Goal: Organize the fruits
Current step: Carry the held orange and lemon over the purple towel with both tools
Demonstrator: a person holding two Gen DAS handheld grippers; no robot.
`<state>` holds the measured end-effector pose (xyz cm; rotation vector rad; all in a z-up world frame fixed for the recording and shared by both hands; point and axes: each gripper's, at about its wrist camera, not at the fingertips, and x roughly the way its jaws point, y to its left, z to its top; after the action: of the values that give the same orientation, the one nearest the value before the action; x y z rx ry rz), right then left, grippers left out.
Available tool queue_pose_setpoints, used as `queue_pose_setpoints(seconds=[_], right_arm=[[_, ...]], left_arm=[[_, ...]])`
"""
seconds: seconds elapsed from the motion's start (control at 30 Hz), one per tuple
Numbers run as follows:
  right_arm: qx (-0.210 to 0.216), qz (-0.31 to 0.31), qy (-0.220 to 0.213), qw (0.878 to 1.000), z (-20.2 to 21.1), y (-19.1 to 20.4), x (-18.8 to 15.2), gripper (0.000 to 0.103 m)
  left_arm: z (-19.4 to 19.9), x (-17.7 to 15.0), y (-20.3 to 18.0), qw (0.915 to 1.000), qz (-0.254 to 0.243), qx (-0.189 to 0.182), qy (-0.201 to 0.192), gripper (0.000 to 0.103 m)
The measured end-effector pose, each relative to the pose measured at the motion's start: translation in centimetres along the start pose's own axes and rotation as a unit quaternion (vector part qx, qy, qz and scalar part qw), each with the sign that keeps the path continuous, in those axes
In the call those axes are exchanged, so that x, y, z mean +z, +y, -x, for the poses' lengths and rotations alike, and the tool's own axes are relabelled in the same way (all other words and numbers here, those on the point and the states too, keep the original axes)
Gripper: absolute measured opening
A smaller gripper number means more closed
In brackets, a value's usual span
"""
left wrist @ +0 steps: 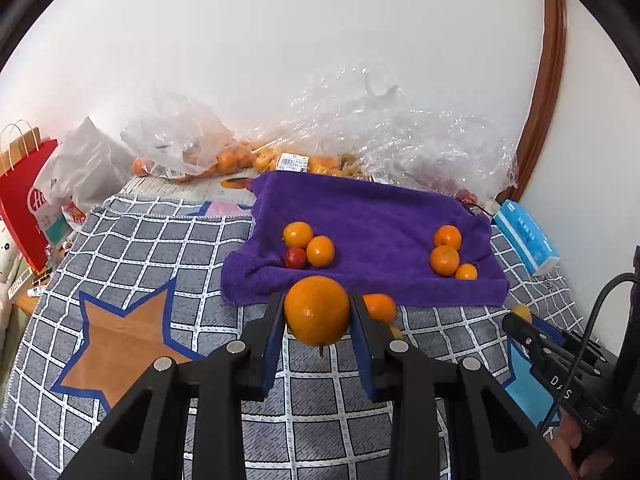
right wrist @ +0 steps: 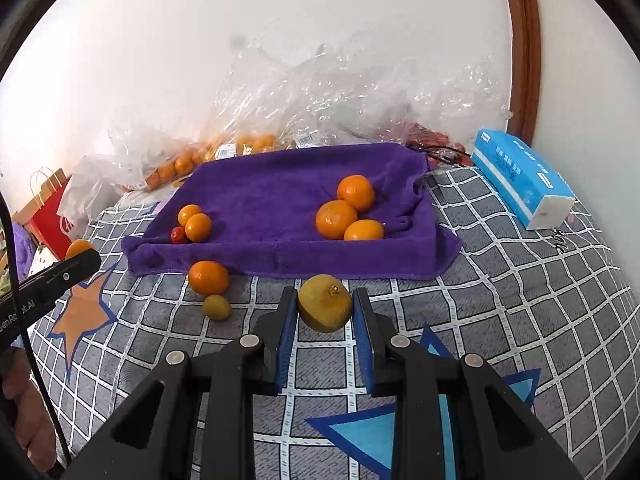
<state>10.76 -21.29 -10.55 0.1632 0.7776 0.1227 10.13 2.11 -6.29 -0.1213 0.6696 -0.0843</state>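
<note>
My left gripper (left wrist: 317, 310) is shut on a large orange (left wrist: 317, 309), held above the checked cloth just in front of the purple towel (left wrist: 372, 216). My right gripper (right wrist: 325, 309) is shut on a yellow-green citrus (right wrist: 325, 307) in front of the towel (right wrist: 280, 192). On the towel, two small oranges and a red fruit (right wrist: 179, 235) lie at the left, three oranges (right wrist: 336, 219) at the right. An orange (right wrist: 209, 277) and a small yellow fruit (right wrist: 216, 307) lie on the cloth before the towel.
Clear plastic bags of oranges (right wrist: 256, 136) lie along the wall behind the towel. A blue tissue pack (right wrist: 520, 178) sits at the right. A red paper bag (left wrist: 24, 208) and white bags stand at the left edge of the checked cloth (left wrist: 160, 248).
</note>
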Motion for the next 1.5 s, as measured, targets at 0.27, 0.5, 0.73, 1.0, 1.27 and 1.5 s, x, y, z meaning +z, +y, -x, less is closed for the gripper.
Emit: queue_pose_setpoints(seconds=[0.27, 0.5, 0.73, 1.0, 1.27, 1.5], right_arm=[[0.003, 0.001, -0.014, 1.000, 0.9, 0.7, 0.4, 0.027], [0.002, 0.002, -0.020, 1.000, 1.1, 1.1, 1.0, 0.027], [0.004, -0.001, -0.026, 1.000, 1.1, 1.4, 2.0, 0.027], [0.010, 0.001, -0.030, 1.000, 0.6, 2.0, 3.1, 0.027], [0.011, -0.001, -0.029, 1.000, 0.0, 2.4, 3.8, 0.027], [0.002, -0.003, -0.030, 1.000, -0.7, 2.1, 4.8, 0.027]], left_arm=[[0.7, 0.4, 0.4, 0.9999, 0.007, -0.002, -0.008, 0.030], [1.0, 0.9, 1.0, 0.9999, 0.011, 0.002, -0.011, 0.030], [0.8, 1.7, 1.5, 0.9998, 0.019, 0.001, -0.011, 0.030], [0.5, 2.4, 1.7, 0.9997, 0.017, 0.003, -0.015, 0.030], [-0.3, 3.1, 1.8, 0.9998, 0.018, -0.004, -0.010, 0.030], [-1.3, 3.8, 1.8, 0.9996, 0.023, -0.011, -0.008, 0.030]])
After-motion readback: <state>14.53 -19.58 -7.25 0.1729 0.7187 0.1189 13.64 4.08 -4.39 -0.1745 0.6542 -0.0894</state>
